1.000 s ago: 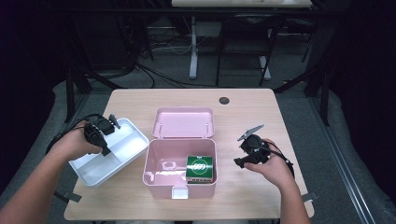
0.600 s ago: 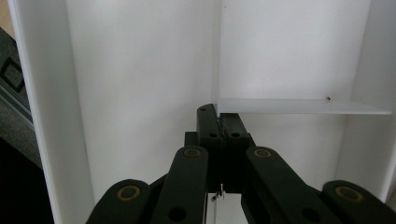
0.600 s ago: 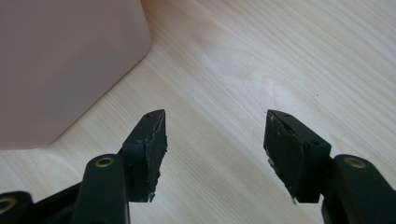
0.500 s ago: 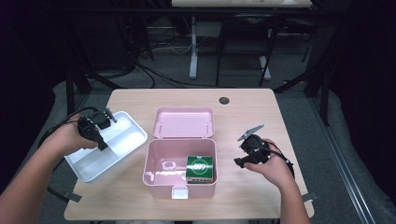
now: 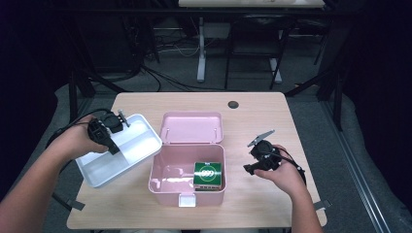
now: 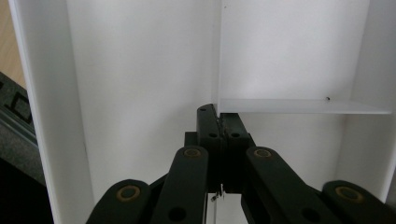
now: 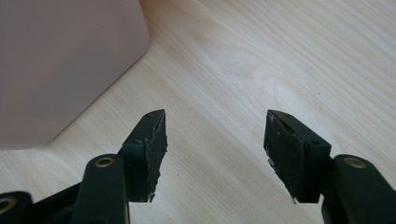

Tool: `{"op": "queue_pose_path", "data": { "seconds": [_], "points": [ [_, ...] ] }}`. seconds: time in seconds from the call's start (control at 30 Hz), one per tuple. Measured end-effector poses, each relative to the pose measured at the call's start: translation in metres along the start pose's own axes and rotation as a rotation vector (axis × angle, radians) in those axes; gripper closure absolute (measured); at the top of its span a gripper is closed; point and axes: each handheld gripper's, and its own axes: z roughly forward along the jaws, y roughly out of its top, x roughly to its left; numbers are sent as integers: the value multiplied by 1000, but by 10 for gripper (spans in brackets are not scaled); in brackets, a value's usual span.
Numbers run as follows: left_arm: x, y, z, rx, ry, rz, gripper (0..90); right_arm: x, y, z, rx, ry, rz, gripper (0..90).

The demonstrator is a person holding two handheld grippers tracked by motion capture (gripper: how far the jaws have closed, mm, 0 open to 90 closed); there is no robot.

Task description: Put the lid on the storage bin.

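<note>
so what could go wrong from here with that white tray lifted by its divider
1. The left gripper pinches only a thin inner divider of the white plastic compartment tray, so it may slip or tilt further.
2. The tray's edge sits close to the open pink plastic box and could knock it.

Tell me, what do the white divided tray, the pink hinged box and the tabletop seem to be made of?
The white divided tray looks like smooth, thin-walled plastic with a slight sheen; the left gripper is shut on its thin partition. The pink hinged box also looks like moulded plastic, glossy with rounded corners. The tabletop shows pale wood grain; solid wood or laminate cannot be told apart.
</note>
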Motion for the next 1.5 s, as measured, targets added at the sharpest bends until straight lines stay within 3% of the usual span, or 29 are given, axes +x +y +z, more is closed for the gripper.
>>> {"op": "queue_pose_path", "data": {
  "seconds": [0.5,1.13,1.17,1.2,1.23,1.5],
  "points": [
    [-28,41,-3,7,-2,102,895,-1,-1,1,-3,2,3,392],
    [-59,78,2,7,0,278,895,-3,-2,1,-8,7,14,391],
    [-61,79,3,8,3,290,895,-4,-2,1,-11,9,14,391],
    [-65,82,4,14,14,333,895,-4,-2,1,-7,10,13,391],
    [-65,82,4,14,14,333,896,-4,-2,1,-7,10,13,391],
    [-81,96,11,-4,-21,398,895,-5,-3,3,-4,11,16,391]
  ]
}}
